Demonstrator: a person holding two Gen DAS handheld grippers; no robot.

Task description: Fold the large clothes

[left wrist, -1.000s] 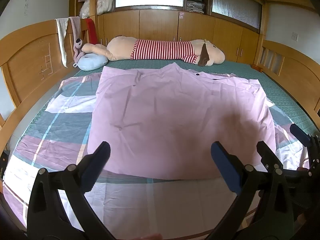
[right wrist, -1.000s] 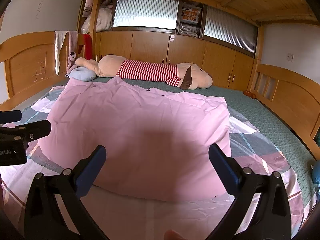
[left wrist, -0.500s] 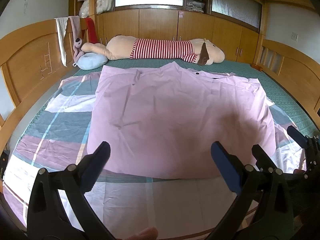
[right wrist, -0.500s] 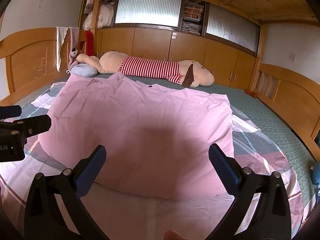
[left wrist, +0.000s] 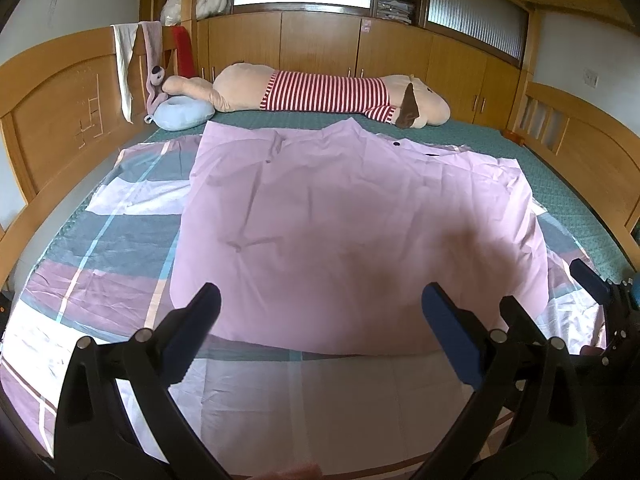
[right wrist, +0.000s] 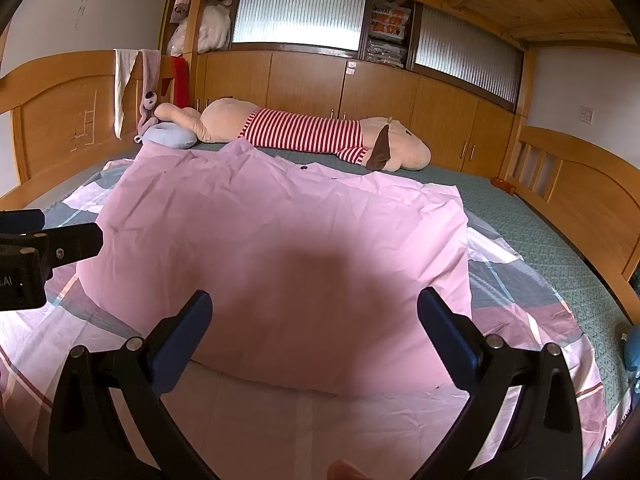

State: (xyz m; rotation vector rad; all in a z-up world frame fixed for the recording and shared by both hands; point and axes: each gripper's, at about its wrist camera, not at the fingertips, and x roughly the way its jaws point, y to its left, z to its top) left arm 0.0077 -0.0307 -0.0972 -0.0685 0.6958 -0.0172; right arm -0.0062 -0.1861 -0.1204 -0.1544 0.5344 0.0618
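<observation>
Shirt [left wrist: 352, 236] in pink lies spread flat across the middle of the bed, on a checked sheet [left wrist: 104, 248], with its near hem just beyond both tools. Nearest the camera, the left gripper [left wrist: 320, 320] hangs above the hem with its blue-padded jaws spread wide, grasping nothing. Beside it the right gripper [right wrist: 312, 322] hovers likewise, released and empty. Farther back, past the collar, a long striped plush toy [left wrist: 328, 94] and a blue cushion [left wrist: 182, 114] rest against the wooden cabinets [right wrist: 320, 88].
</observation>
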